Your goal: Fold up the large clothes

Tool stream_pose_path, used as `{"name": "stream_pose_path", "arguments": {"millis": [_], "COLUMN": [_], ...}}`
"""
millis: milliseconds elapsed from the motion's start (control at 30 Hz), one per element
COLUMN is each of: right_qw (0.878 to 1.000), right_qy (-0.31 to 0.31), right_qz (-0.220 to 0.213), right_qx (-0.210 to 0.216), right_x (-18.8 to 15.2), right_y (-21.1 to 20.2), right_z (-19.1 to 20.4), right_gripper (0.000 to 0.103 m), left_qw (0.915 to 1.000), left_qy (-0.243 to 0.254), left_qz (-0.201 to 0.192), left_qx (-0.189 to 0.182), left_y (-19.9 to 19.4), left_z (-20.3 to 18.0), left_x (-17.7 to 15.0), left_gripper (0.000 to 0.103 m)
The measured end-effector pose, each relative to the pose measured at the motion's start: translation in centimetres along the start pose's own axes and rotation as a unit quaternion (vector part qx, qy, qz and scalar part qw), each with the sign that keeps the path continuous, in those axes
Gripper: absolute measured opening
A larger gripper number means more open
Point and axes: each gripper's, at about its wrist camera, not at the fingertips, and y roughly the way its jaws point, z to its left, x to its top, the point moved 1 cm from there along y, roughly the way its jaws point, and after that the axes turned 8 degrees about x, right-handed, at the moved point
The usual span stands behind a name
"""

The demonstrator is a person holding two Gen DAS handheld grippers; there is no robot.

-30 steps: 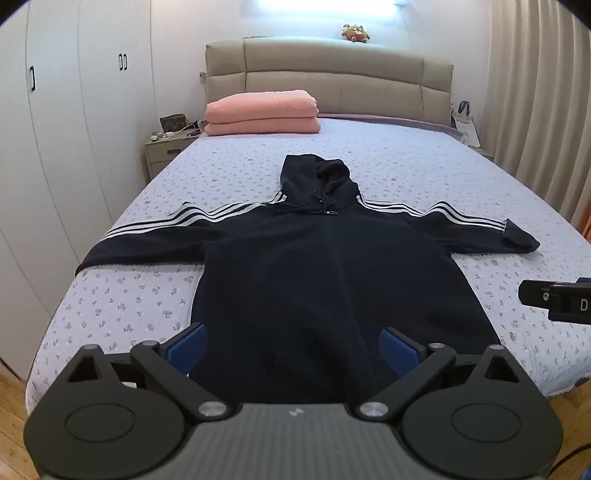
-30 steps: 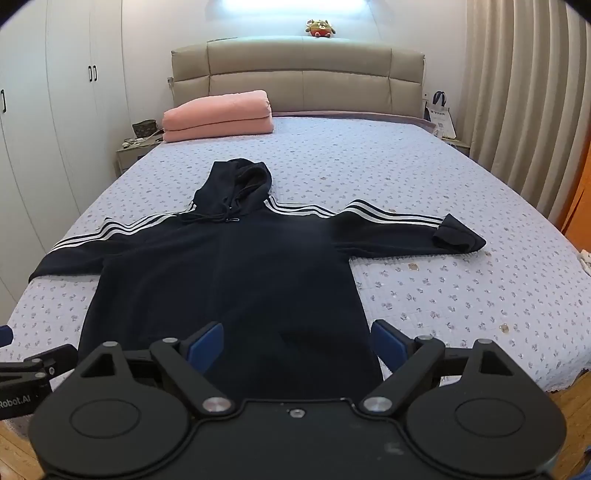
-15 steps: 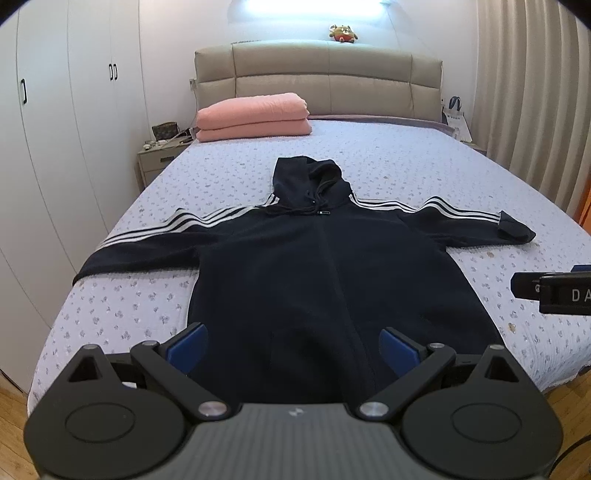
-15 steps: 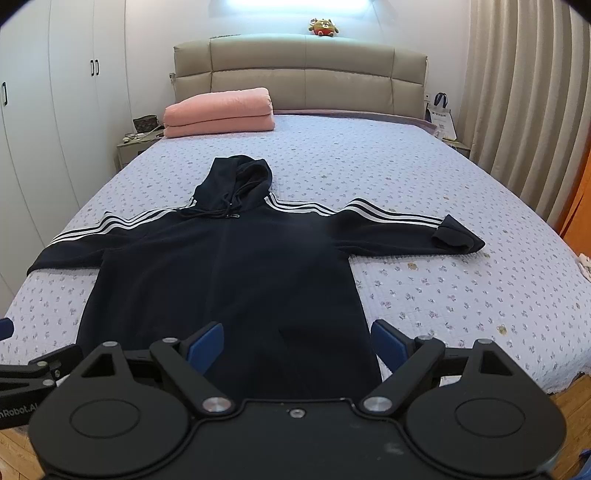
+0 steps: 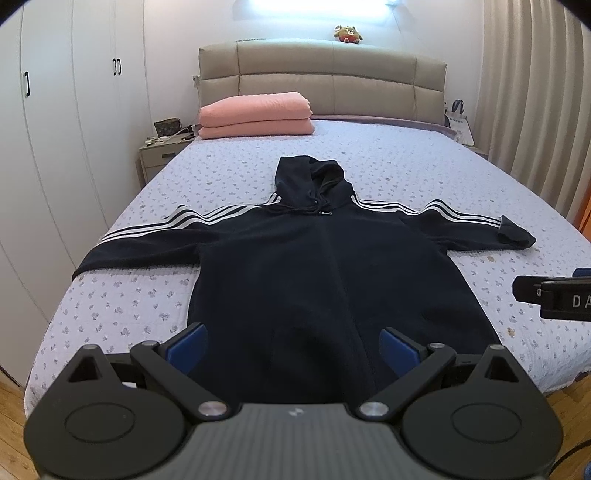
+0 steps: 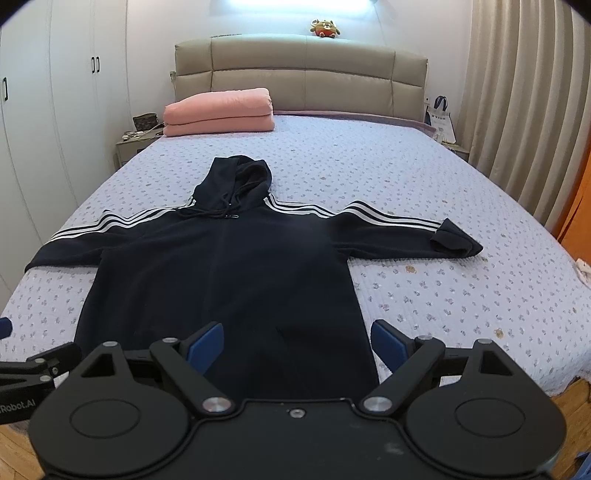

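Hoodie [image 5: 325,280]: dark navy, hooded, lying flat and face up on the bed [image 5: 424,166], with its hem at the foot edge and its hood [image 5: 314,181] pointing toward the headboard [image 5: 321,74]. Both sleeves extend sideways toward the left and right edges of the bed; each carries three white stripes. The cuff of the sleeve near the right edge [image 6: 456,240] is bunched and folded over.

Left tool [image 5: 293,345]: fingers spread wide, holding nothing. It hovers at the foot edge of the bed, with the hem of the hoodie seen between its blue pads [image 5: 186,345]. Contact with the fabric cannot be determined.

Right tool [image 6: 297,341]: fingers likewise spread wide, holding nothing. It hovers at the foot edge, over the right half of the hem; the right side seam of the hoodie runs toward its right pad [image 6: 389,341]. The two tools sit side by side, each visible at the margin of the other's view.

Other items: a folded pink blanket [image 5: 256,114] lies at the head of the bed, toward its left corner. A small plush toy [image 6: 325,27] sits on top of the headboard.
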Motion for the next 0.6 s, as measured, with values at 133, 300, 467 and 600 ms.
{"name": "stream_pose_path", "arguments": {"millis": [133, 300, 467, 600], "right_qw": [1.000, 1.000, 1.000, 1.000], "right_qy": [-0.006, -0.001, -0.001, 0.002], "right_qz": [-0.003, -0.014, -0.013, -0.018], "right_qx": [-0.005, -0.009, -0.010, -0.010], "right_x": [-0.1, 0.0, 0.1, 0.0], "right_y": [-0.2, -0.8, -0.8, -1.1], "right_z": [0.4, 0.3, 0.3, 0.4], "right_gripper": [0.102, 0.102, 0.102, 0.102], "left_qw": [1.0000, 0.9999, 0.9998, 0.9996], "left_qy": [-0.004, -0.011, -0.020, -0.025], "left_qz": [-0.001, 0.002, 0.007, 0.011], "left_qx": [0.000, 0.000, -0.001, -0.008], "left_y": [-0.2, -0.3, -0.2, -0.2], "left_z": [0.1, 0.4, 0.8, 1.0], "left_x": [0.0, 0.1, 0.2, 0.1], "left_gripper": [0.101, 0.101, 0.101, 0.101]}}
